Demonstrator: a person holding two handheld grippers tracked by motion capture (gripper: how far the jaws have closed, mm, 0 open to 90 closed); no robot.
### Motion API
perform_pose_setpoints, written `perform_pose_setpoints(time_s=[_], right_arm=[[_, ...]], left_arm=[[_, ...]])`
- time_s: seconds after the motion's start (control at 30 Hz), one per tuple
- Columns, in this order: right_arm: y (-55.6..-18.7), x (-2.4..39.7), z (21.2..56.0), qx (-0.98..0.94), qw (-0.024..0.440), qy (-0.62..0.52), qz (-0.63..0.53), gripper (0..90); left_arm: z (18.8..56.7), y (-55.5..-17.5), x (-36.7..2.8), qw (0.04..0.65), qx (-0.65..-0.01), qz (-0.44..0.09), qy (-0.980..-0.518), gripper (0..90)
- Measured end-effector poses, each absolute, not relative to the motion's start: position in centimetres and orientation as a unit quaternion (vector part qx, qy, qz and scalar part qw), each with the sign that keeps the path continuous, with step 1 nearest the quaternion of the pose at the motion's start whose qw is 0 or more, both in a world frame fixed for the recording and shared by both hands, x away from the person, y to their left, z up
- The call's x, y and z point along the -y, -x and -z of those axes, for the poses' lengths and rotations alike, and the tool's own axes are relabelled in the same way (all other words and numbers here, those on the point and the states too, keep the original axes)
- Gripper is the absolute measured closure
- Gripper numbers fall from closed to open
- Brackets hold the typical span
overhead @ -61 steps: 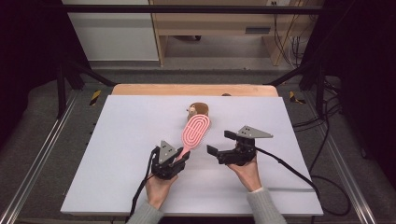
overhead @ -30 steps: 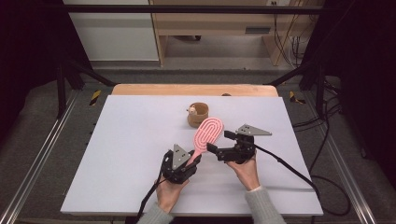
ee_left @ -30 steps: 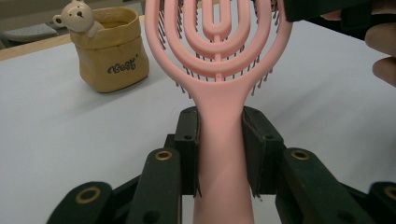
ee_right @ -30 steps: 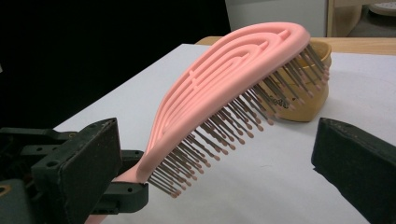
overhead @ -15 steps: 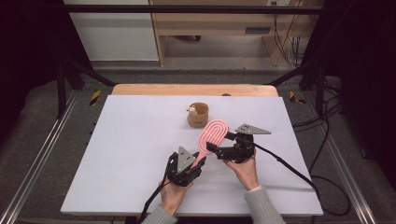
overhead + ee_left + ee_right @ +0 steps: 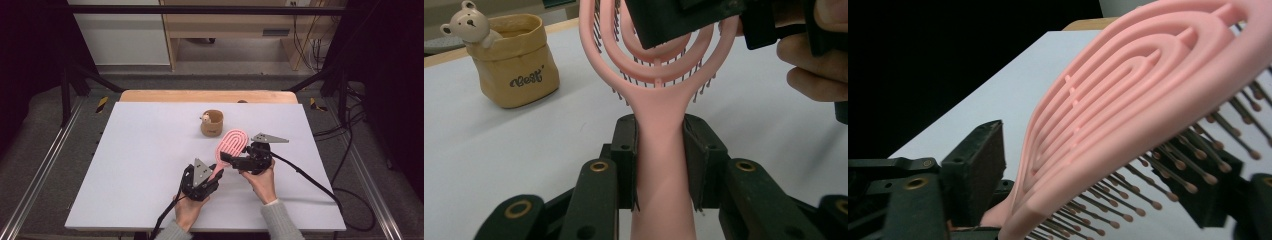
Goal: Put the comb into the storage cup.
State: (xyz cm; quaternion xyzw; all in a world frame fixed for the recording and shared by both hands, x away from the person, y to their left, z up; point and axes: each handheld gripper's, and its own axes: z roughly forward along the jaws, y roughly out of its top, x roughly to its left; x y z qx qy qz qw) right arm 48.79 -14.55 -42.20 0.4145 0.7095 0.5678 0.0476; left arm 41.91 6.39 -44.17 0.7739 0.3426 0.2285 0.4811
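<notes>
Now the right gripper had just been closing around the pink vented plastic hairbrush, head between its jaws but not yet gripped, while the left gripper clamped the handle; a handover looked underway.

One pink plastic vented hairbrush. One tan paper-bag-shaped holder carries one small cream bear figure. Two black grippers are present.

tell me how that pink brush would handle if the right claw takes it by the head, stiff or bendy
The brush is probably fairly stiff: it juts straight out of the left claw without sagging. Its open looped head likely keeps it light. The bristles look thin, so they may flex and let a grip there shift.
</notes>
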Motion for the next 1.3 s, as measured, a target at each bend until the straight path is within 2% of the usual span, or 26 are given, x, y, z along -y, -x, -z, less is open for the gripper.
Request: perform_pose_setpoints(time_s=[0.27, 1.3], right_arm=[[-48.72, 14.75, 42.08, -0.709, 0.033, -0.412, -0.572, 41.0], [-48.61, 14.87, 41.83, -0.706, -0.002, -0.413, -0.575, 57.5]], left_arm=[[44.09, -41.9, -6.51, 0.483, -0.343, -0.231, -0.772, 69.3], [44.58, -41.98, -5.9, 0.469, -0.342, -0.242, -0.778, 69.1]])
